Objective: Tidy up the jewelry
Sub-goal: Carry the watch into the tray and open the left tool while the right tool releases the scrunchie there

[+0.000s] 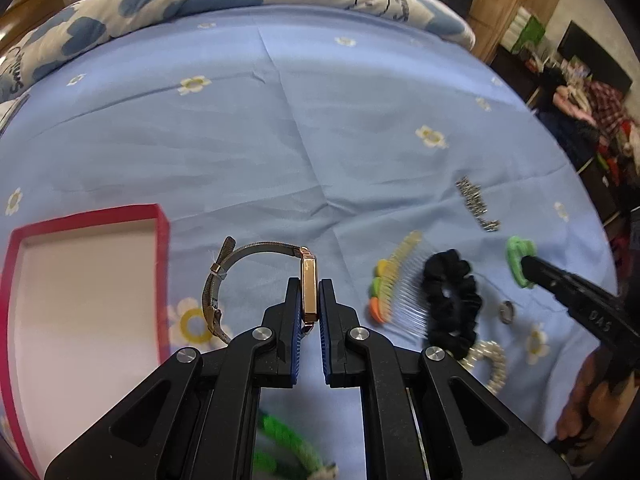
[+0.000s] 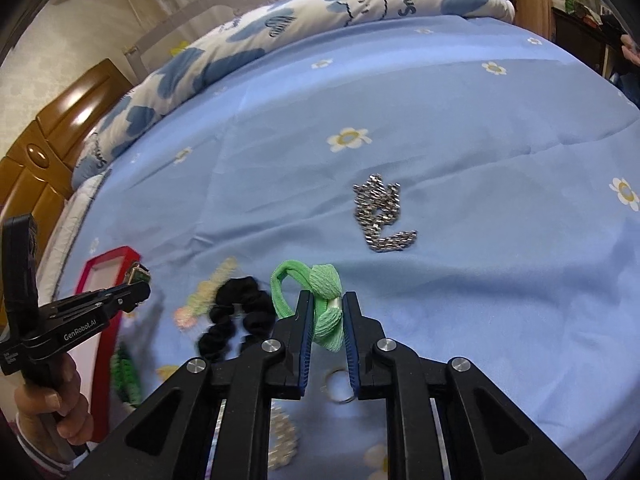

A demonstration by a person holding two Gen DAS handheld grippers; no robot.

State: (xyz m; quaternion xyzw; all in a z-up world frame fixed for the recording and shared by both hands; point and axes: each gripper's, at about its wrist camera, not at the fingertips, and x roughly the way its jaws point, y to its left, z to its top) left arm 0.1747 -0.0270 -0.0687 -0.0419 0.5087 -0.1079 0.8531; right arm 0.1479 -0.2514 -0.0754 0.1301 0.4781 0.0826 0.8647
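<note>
A bright green braided piece (image 1: 288, 446) shows only in smeared patches through the frame of the left gripper (image 1: 309, 300), too blurred to name; in the right wrist view the same green sits half behind the red box (image 2: 105, 312). A pearly beaded band (image 1: 490, 364) is partly cut off by the gripper body, and the comb (image 1: 394, 280) with orange, green and yellow ends reads as a pale blur from the right side.

The left gripper's blue ribbed fingers (image 1: 294, 312) are clamped narrow on the rose-gold rectangular case of the watch (image 1: 309, 288), its grey mesh strap looping out leftward just beside the red box, whose white inside is bare. The right gripper (image 2: 327, 312) pinches the textured knot of a green hair tie (image 2: 326, 300), its smooth loop lying on the blue flowered bedsheet (image 2: 460, 112). Nearby lie a ruffled black scrunchie (image 2: 236, 324), a thin metal ring (image 2: 338, 386) and, apart, a heaped silver link chain (image 2: 380, 216).
</note>
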